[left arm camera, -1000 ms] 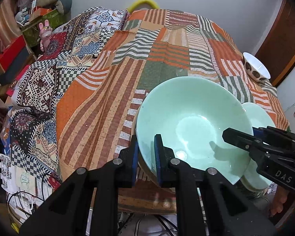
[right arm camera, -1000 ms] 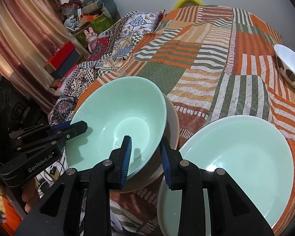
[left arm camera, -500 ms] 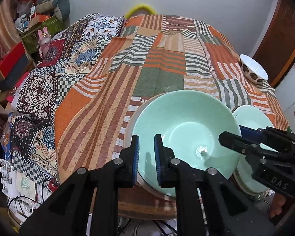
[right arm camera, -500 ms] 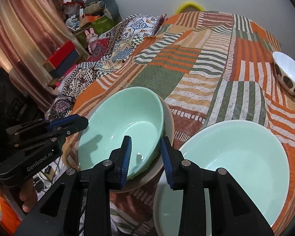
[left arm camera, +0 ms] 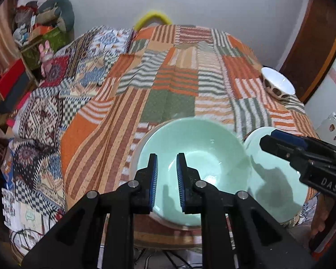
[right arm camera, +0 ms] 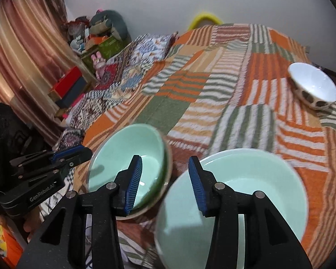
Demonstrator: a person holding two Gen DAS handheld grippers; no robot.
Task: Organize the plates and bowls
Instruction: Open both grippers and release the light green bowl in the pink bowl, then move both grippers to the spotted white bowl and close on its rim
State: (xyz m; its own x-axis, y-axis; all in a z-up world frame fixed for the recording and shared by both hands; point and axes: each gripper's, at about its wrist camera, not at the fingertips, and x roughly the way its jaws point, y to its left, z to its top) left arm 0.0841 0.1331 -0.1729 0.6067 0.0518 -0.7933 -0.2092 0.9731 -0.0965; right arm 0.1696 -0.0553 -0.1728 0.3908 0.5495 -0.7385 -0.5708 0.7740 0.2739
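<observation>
Two mint-green bowls (right arm camera: 132,157) (right arm camera: 246,179) are seen on an orange, green and cream striped patchwork bedspread (right arm camera: 212,94); a white bowl (right arm camera: 311,85) is brown-spotted outside.

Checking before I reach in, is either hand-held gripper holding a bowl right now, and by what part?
Nothing is held. The left hand-held gripper and right hand-held gripper are open above the green bowl.

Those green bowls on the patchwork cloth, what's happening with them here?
A person with two handheld grippers is sorting dishes. One mint green bowl sits nested in a stack near the table's front edge, with a second green bowl beside it. The left gripper and right gripper are both open above them, holding nothing. A white spotted bowl sits apart at the far right.
</observation>
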